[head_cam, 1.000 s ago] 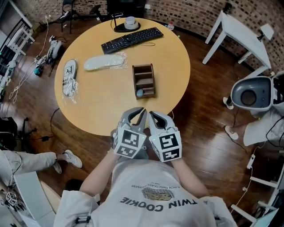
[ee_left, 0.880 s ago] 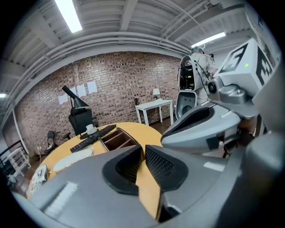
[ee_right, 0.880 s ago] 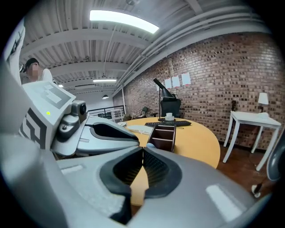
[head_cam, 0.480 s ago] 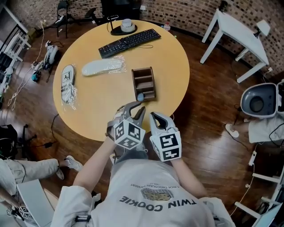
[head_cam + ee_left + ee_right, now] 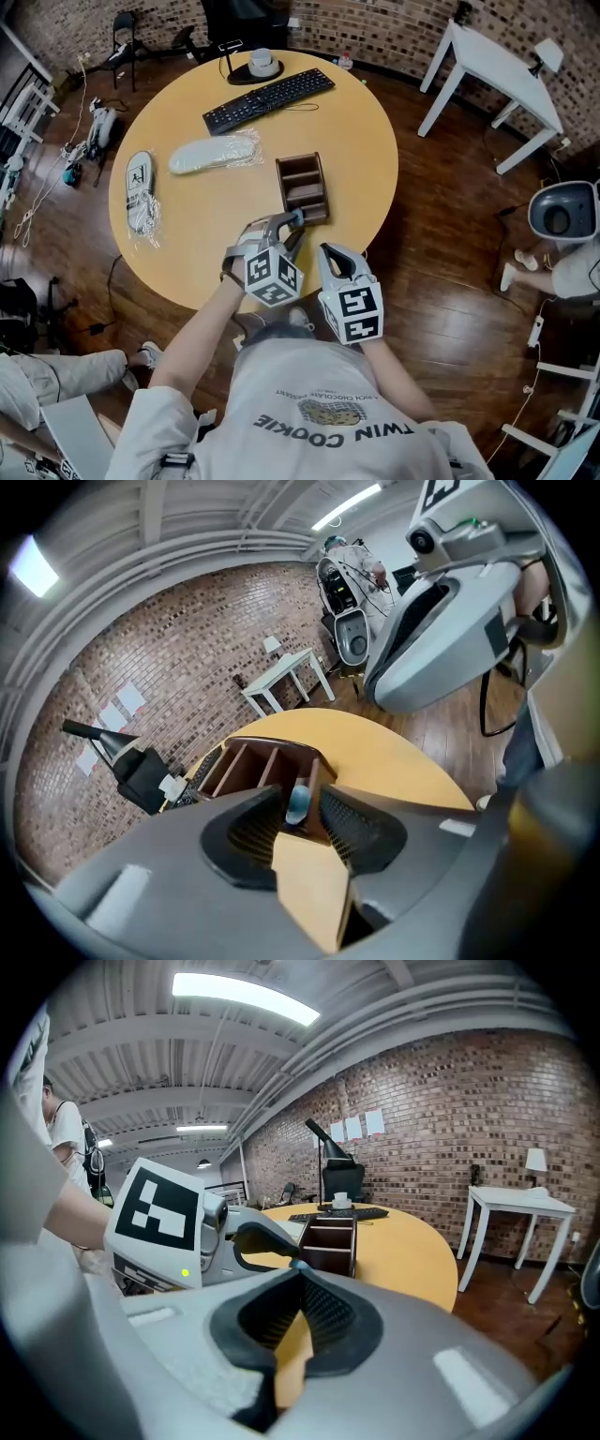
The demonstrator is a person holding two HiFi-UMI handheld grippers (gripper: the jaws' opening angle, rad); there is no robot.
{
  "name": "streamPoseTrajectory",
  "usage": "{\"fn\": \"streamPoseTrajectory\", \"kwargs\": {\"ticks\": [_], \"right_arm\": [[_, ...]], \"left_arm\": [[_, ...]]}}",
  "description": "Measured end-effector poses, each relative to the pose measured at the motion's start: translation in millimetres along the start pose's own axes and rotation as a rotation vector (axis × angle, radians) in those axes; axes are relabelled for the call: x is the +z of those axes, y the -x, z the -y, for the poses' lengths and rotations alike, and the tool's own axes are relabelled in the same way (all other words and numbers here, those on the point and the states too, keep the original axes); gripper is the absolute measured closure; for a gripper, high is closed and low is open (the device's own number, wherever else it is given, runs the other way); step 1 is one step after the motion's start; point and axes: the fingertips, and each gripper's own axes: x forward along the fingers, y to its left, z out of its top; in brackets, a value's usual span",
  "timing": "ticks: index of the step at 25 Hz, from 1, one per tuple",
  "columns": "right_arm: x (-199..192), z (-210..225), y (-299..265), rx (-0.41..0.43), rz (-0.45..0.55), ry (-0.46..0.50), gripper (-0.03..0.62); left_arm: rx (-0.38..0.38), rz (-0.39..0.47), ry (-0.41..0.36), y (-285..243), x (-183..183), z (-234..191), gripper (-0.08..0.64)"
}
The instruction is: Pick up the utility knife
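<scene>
**Left Gripper Lines Up on the Knife Slot**

Holds the right gripper [image 5: 330, 251] back at the near edge, mesh-faced tips pressed together on nothing. Sets the left gripper [image 5: 285, 228] just ahead, angled down over the round, smooth tan table [image 5: 366, 169], with padded jaws opening wide and nothing pressed between them. Aims those jaws at what reads as the utility knife [image 5: 297, 804], a pale blue rounded end standing in the nearest compartment of a dark wooden organizer [image 5: 302, 183], untouched.

Amounts to the approach step, with the pickup itself not yet begun. Calls next for a short advance until the pads flank the blue end. After that, needs a firm squeeze and a straight lift clear of the thin wooden dividers. Looks smooth, hard and narrow, so probably prone to slipping in a shallow grip.

Leaves alone, farther out, a flat pale piece [image 5: 212, 154] in crinkled clear wrap and a second wrapped packet [image 5: 141, 178]. Takes in, past those, a black keyboard [image 5: 269, 96] and a white cup [image 5: 261, 62] on a black base. Closes with a white side table [image 5: 492, 70] before a brick wall [image 5: 394, 28].
</scene>
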Motion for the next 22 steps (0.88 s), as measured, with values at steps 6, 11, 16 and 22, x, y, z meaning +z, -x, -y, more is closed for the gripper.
{"fn": "streamPoseTrajectory", "kwargs": {"ticks": [6,11,16,22], "right_arm": [[-2.8,12.9,-3.0,-0.037,-0.001,-0.018,0.589],[-3.9,23.7,-3.5,-0.062,-0.002,-0.027,0.589],[-6.2,27.0,-6.8,-0.060,-0.003,-0.039,0.589],[-6.2,26.4,-3.5,-0.043,-0.006,-0.034,0.589]], "left_arm": [[-0.033,-0.030,-0.046,-18.5,-7.5,1.9,0.425],[-0.034,-0.040,-0.093,-26.2,-7.5,0.6,0.475],[-0.017,-0.040,-0.113,-26.9,-7.8,-3.1,0.486],[-0.006,-0.039,-0.099,-18.3,-0.5,-2.8,0.486]]}}
